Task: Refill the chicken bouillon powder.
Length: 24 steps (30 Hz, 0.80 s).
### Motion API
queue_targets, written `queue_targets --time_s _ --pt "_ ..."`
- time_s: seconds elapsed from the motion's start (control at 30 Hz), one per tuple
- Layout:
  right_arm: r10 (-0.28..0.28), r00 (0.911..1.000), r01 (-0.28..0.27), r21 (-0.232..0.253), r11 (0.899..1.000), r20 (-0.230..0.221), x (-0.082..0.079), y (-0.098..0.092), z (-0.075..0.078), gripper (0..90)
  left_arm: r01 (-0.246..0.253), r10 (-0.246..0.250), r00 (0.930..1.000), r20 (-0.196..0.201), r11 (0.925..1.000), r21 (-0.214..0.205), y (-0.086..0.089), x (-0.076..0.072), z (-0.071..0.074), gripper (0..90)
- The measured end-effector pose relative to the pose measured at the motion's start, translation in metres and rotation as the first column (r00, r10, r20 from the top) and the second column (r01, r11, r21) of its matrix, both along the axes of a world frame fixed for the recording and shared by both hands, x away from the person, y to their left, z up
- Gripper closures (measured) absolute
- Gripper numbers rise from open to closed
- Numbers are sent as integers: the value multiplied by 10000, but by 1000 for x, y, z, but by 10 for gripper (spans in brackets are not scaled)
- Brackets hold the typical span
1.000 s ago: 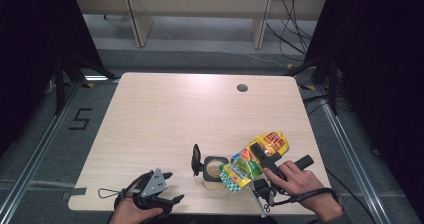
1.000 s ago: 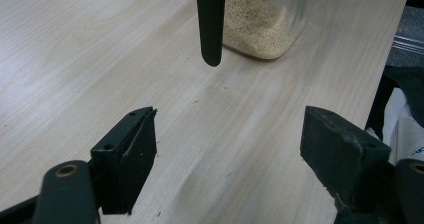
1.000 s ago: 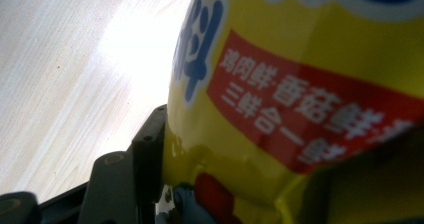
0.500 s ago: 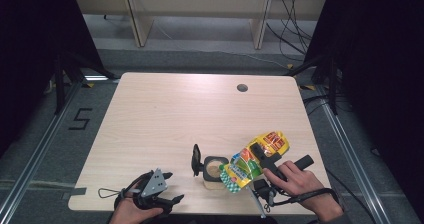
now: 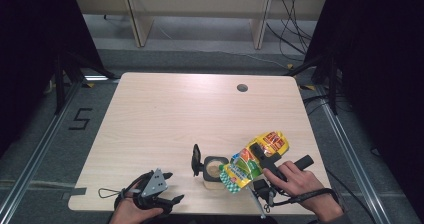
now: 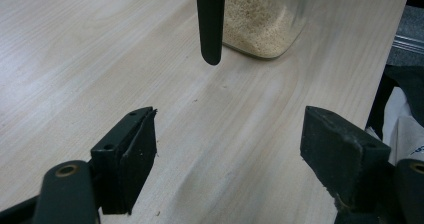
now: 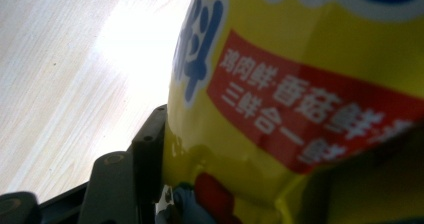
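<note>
Pale wood table (image 5: 165, 119), round hole (image 5: 242, 88) near far edge.

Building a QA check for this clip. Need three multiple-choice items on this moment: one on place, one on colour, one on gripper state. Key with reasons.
1. Where on the table does the jar of pale granules stand?
A. near the front edge, right of centre
B. beside the round hole at the far edge
C. at the far left corner

2. What is the main colour of the pouch?
A. white
B. yellow
C. black

3. How is the left gripper?
A. shut on the jar
B. shut on the pouch
C. open, holding nothing

Key:
1 A: the high view puts the jar close to the person's edge.
2 B: yellow with red and blue print in the right gripper view.
3 C: its jaws stand wide apart over bare wood.
</note>
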State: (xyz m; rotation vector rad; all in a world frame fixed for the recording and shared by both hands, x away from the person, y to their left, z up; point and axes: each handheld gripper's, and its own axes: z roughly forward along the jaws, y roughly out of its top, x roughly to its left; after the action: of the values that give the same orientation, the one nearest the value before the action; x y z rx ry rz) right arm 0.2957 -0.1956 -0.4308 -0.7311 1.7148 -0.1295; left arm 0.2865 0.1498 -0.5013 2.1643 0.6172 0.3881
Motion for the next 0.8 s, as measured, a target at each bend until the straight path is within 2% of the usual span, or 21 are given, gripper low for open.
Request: queue_targets --time_s 0.13,0.17,0.2,0.37,0.47,0.5,0.67,0.7,0.8 --pt "-158 9998 158 -23 9999 -120 0 -1 0 403 50 -50 10000 42 9999 91 1 1 0 221" --pt "-303 9995 305 210 9993 -109 -1 -1 -1 403 46 -46 10000 34 9999 97 1 1 0 221" --pt "-219 9997 223 302 9993 -118 -1 -1 -1 403 42 -42 10000 44 10000 89 1 1 0 221" --pt "-285 9995 289 236 9993 -153 0 -2 -2 404 45 -46 10000 48 9999 117 1 0 1 221" --pt "-252 9995 257 284 9993 -179 1 -2 -2 404 4 -4 10000 40 10000 -21 0 0 0 221" --pt "-246 9996 249 285 9993 -108 1 -3 -1 403 90 -90 10000 -19 9999 99 1 1 1 221" --pt "-203 9997 205 228 9995 -118 1 -2 0 403 49 -49 10000 44 9999 123 1 0 1 221" --pt "-252 9997 253 256 9994 -79 1 -2 -1 403 12 -12 10000 41 10000 -41 0 0 0 221" --pt "-270 9995 273 264 9993 -137 1 -3 -1 404 155 -155 9999 -70 9998 102 1 0 2 221"
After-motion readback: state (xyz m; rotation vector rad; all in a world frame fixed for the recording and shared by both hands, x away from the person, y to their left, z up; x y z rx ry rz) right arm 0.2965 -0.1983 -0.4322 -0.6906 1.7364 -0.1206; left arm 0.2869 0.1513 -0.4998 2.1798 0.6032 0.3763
